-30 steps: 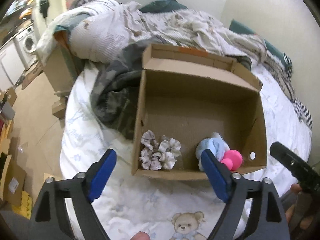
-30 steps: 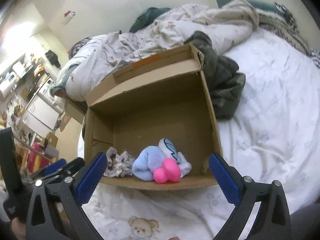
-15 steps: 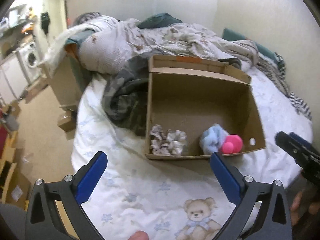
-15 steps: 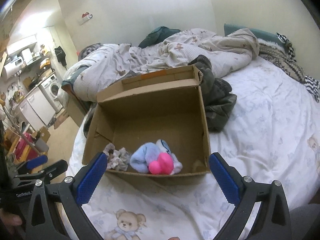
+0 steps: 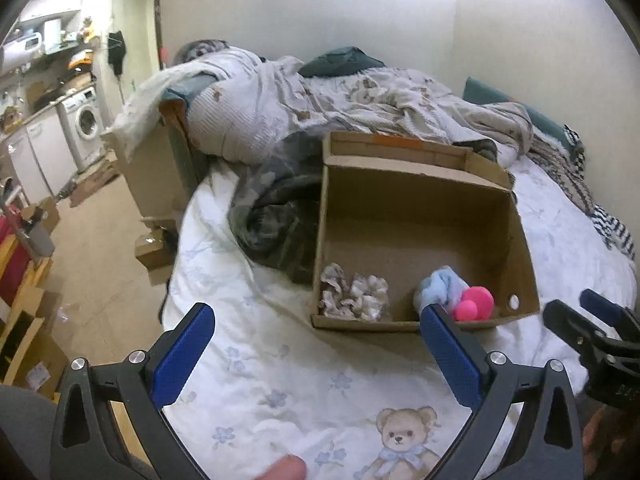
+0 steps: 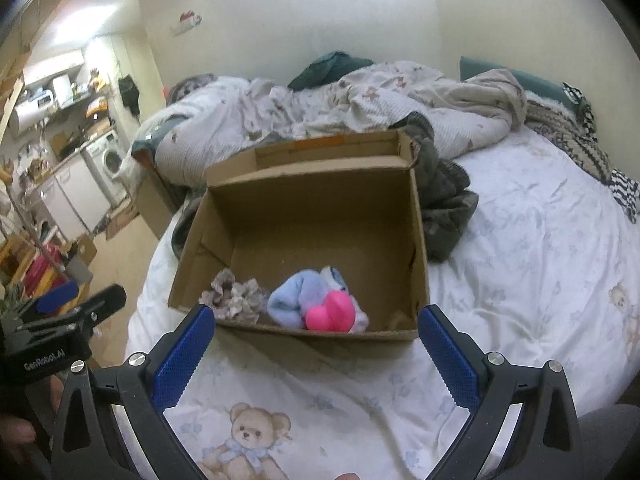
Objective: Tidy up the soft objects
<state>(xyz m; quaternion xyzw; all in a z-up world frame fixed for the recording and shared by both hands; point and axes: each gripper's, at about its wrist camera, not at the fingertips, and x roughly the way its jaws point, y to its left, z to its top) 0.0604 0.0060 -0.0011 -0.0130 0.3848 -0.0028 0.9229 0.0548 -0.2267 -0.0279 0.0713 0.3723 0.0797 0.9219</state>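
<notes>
An open cardboard box (image 5: 520, 240) (image 6: 418, 240) sits on the bed. Along its near wall lie a patterned scrunchie (image 5: 354, 294) (image 6: 234, 296), a light blue soft toy (image 5: 440, 286) (image 6: 294, 298) and a pink soft object (image 5: 474, 302) (image 6: 330, 312). My left gripper (image 5: 316, 320) is open and empty, held back over the bedsheet in front of the box. My right gripper (image 6: 316, 320) is open and empty too, also short of the box. Each gripper shows at the edge of the other's view (image 5: 592, 332) (image 6: 76, 308).
A white sheet with a teddy bear print (image 5: 400, 436) (image 6: 256, 432) covers the bed. A dark crumpled garment (image 5: 276, 216) (image 6: 444, 200) lies beside the box. Rumpled duvets (image 5: 320, 104) are piled behind. The bed edge drops to the floor (image 5: 100, 248) at left, with boxes and a washing machine (image 5: 86, 124).
Both grippers have pulled back and up from the box, so it looks smaller and farther. The objects in the box have not moved.
</notes>
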